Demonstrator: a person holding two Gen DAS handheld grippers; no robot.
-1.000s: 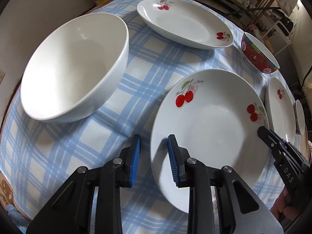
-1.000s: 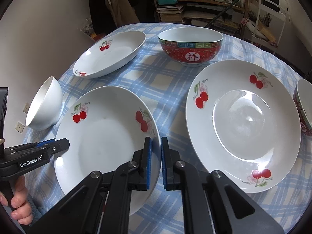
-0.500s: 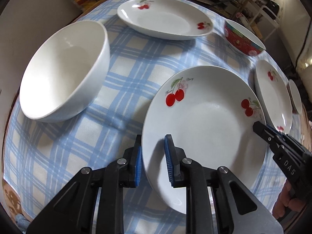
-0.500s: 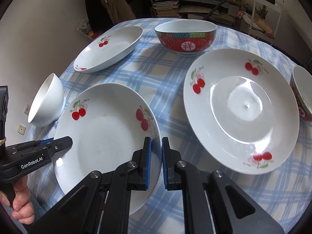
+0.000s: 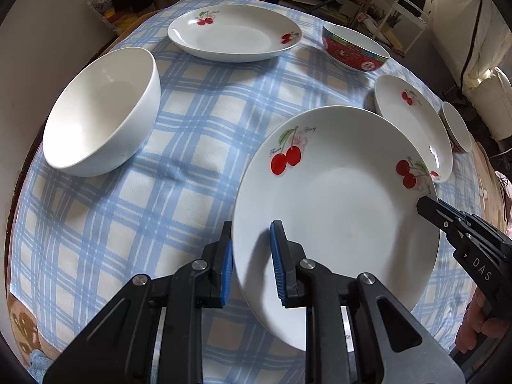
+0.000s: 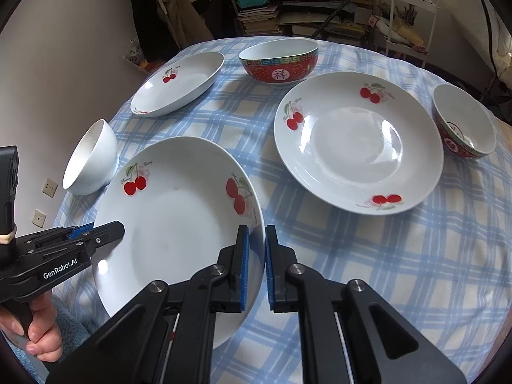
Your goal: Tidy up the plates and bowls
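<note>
A white cherry-print plate [image 5: 336,208] [image 6: 176,224] hangs tilted just above the checked tablecloth, held from two sides. My left gripper [image 5: 251,257] is shut on its near-left rim, one blue pad under it and one on top. On the opposite rim my right gripper [image 6: 256,264] is clamped; in the left wrist view it reaches in as the right gripper [image 5: 448,220] at the plate's right edge. The left gripper [image 6: 96,233] shows at the plate's left side in the right wrist view.
On the round table [image 5: 192,128] stand a plain white bowl [image 5: 102,112] [image 6: 91,156], a cherry dish [image 5: 233,32] [image 6: 179,86], a red patterned bowl [image 5: 353,52] [image 6: 278,64], a larger cherry plate [image 6: 358,147] [image 5: 412,121] and a second red bowl [image 6: 464,121]. Shelves crowd the back.
The left jaws closed from a wider gap onto the plate's rim. Both grippers then rose with the plate, which now sits farther from the white bowl, with the table seen from higher up.
</note>
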